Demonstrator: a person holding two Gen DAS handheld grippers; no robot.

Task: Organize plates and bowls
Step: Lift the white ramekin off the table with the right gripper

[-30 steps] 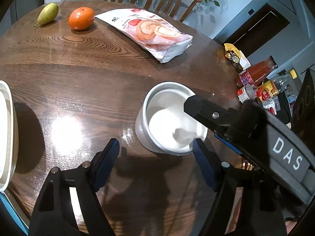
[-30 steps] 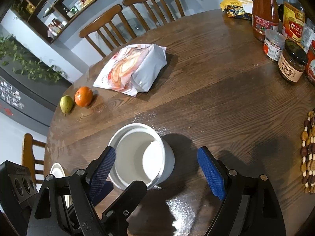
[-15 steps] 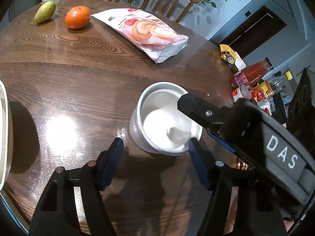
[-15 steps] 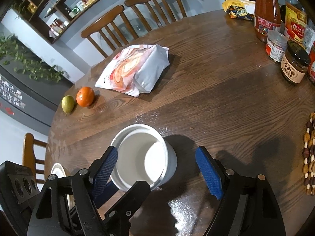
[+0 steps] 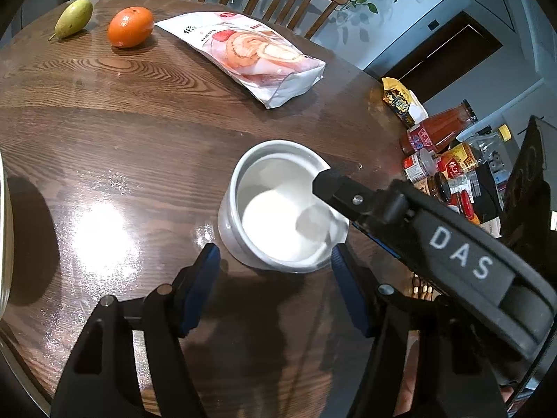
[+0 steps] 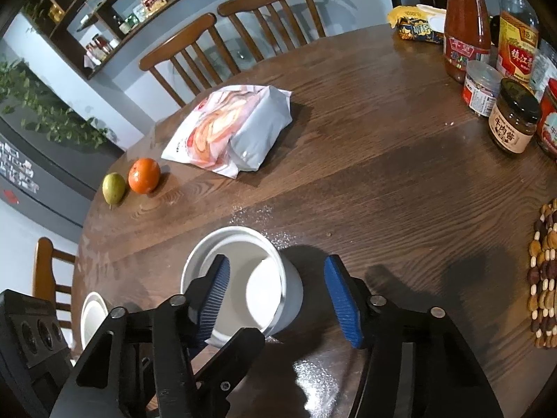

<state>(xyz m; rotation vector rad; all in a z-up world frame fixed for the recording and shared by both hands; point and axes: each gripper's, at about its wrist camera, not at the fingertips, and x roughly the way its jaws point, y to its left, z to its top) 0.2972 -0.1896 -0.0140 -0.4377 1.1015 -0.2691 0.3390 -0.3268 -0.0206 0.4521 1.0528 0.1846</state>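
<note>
A white bowl [image 5: 275,205] stands upright on the round wooden table [image 5: 104,122]; it also shows in the right wrist view [image 6: 243,278]. My left gripper [image 5: 275,278] is open, its blue pads just short of the bowl on either side. My right gripper [image 6: 278,296] is open and straddles the bowl's right wall, one finger over the inside, one outside. The right gripper's finger [image 5: 351,198] reaches over the bowl's rim in the left wrist view. A white plate [image 6: 92,317] lies at the table's left edge.
A snack bag [image 5: 250,55], an orange [image 5: 130,26] and a pear [image 5: 73,17] lie at the far side. Sauce bottles and jars [image 6: 487,69] crowd the right edge. A beaded mat [image 6: 544,278] lies at the right. Chairs [image 6: 222,45] stand behind the table.
Both grippers have moved forward toward the bowl. My right gripper's left finger now sits over the bowl's inside. The bowl has not moved.
</note>
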